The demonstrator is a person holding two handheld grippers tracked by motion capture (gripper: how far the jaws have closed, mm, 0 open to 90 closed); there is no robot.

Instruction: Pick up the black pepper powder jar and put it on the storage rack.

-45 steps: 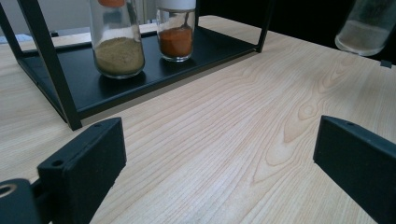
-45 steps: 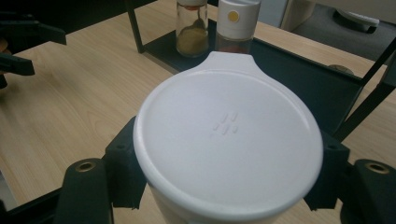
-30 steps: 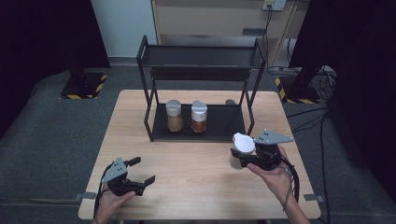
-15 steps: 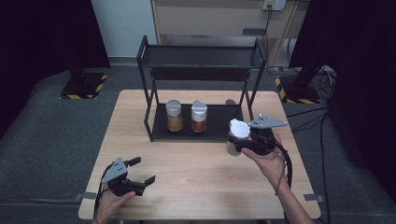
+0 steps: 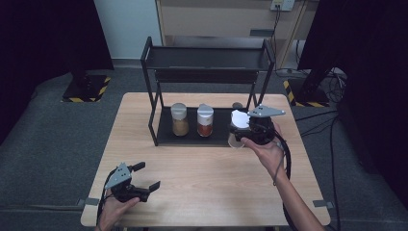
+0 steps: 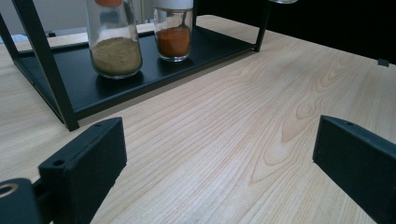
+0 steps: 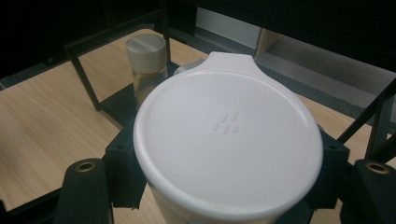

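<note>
left claw [image 5: 144, 177]: spread, holding nothing, low over near tabletop [image 5: 207, 192] edge | right claw [image 5: 239, 129]: pinching white-lidded jar [image 5: 239, 119], raised at right front of black rack [image 5: 207, 89] | inside rack, lower shelf: tan spice jar [image 5: 179, 119], red spice jar [image 5: 205, 121], side by side

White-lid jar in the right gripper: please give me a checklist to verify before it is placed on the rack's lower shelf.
1. Right gripper shut on the white-lid jar: ok.
2. Jar upright: ok.
3. Free shelf space right of the red spice jar: ok.
4. Clearance from the rack's right post: cannot tell.
5. Left gripper open, away from the rack: ok.
</note>
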